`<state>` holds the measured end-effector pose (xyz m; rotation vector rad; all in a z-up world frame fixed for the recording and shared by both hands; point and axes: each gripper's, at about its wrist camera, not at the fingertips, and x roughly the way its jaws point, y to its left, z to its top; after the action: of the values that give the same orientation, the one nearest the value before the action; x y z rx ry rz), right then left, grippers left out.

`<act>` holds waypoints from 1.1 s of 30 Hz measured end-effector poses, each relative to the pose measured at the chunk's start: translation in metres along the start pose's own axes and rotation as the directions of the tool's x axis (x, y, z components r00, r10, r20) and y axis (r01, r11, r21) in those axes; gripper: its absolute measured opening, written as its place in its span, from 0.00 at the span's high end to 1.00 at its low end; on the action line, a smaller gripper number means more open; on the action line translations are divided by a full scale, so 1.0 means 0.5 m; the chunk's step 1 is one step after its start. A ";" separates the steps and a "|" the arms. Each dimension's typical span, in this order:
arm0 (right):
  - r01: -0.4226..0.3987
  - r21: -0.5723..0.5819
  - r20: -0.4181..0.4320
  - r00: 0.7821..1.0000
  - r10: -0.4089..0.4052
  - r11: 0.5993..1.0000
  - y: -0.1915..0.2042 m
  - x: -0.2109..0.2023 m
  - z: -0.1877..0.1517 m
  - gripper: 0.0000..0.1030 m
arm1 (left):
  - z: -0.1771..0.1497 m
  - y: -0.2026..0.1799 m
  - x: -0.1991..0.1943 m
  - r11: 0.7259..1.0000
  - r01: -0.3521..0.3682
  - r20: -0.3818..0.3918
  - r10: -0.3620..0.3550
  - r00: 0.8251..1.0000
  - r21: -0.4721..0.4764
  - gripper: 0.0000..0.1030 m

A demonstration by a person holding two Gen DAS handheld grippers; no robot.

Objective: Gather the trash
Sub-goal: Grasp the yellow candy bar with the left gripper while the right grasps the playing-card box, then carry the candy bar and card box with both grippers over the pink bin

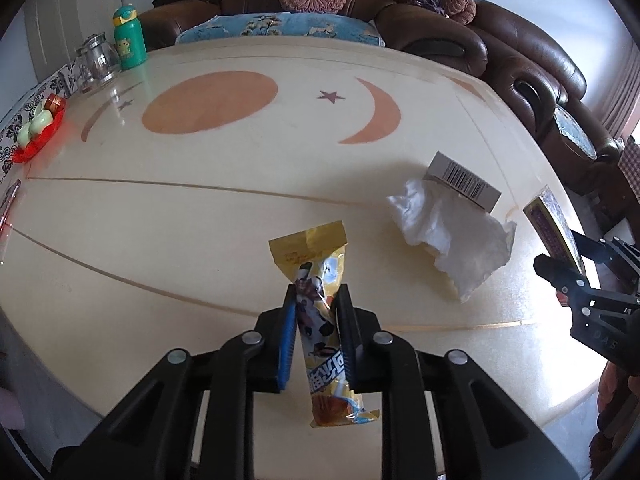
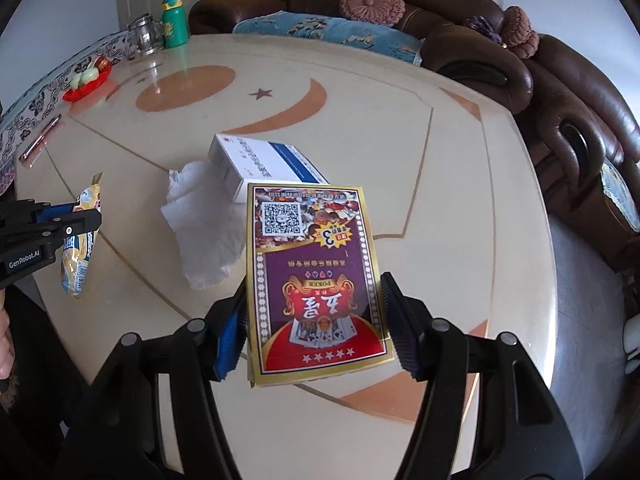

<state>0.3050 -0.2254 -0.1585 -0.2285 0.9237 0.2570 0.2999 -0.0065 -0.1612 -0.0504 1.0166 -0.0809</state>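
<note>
My left gripper (image 1: 316,294) is shut on a yellow snack wrapper (image 1: 308,248), pinched at its middle and lifted off the cream table (image 1: 200,220); both wrapper ends stick out past the pads. The right wrist view shows that same gripper (image 2: 86,216) and wrapper (image 2: 76,268) at the left edge. A purple and gold poker card box (image 2: 312,240) sits flat between the blue pads of my right gripper (image 2: 314,286), which is shut on its long sides above the table. A crumpled white tissue (image 1: 448,236) lies on the table against a white carton (image 1: 460,180).
At the table's far left stand a green bottle (image 1: 129,38), a glass jar (image 1: 98,58) and a red dish with pale pieces (image 1: 38,132). A brown leather sofa (image 1: 520,60) wraps the far and right sides. A thin pink pen-like item (image 2: 40,138) lies near the left edge.
</note>
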 end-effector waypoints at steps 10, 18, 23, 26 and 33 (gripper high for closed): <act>0.010 0.016 0.014 1.000 -0.010 1.000 0.015 -0.025 -0.013 0.41 | -0.010 0.011 -0.039 0.999 0.008 0.041 -0.010 0.999 0.036 0.83; -0.011 0.030 0.007 1.000 0.011 0.999 0.026 -0.019 -0.021 0.41 | -0.018 0.013 -0.046 0.999 0.008 0.045 -0.010 0.999 0.043 0.84; -0.018 0.023 0.005 1.000 0.018 1.000 0.031 -0.014 -0.022 0.41 | -0.026 0.010 -0.043 0.999 0.010 0.036 -0.012 0.999 0.053 0.85; -0.024 0.028 0.014 1.000 0.024 0.999 0.036 -0.020 -0.022 0.41 | -0.025 0.008 -0.052 0.998 0.013 0.046 -0.016 0.999 0.061 0.85; -0.021 0.021 0.037 0.999 0.020 1.000 0.057 -0.049 -0.032 0.41 | -0.034 -0.006 -0.088 0.995 0.027 0.073 -0.034 0.997 0.094 0.85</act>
<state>0.2699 -0.2060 -0.1503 -0.1939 0.8924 0.2693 0.2621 -0.0055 -0.1327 0.0155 0.9362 -0.1527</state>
